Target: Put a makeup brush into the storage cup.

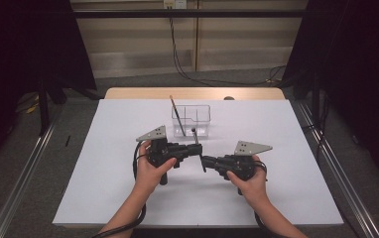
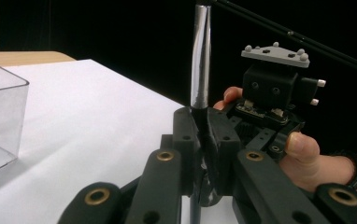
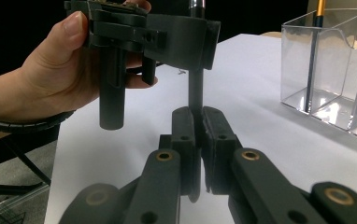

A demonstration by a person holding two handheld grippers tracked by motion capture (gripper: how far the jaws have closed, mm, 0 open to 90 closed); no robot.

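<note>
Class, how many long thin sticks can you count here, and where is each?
2. One brown-handled stick leans in the left end of the clear box. The other, a dark stick, is clamped by both the left tongs and the right tongs. None looks hidden.

Clear organizer [image 1: 191,119] stands just beyond, probably blocking forward passage.

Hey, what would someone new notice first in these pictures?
Mid-table, the left gripper and right gripper meet tip to tip, both shut on one slim upright pen. Just behind them stands a clear plastic organizer holding a thin brush that leans in its left compartment.
</note>
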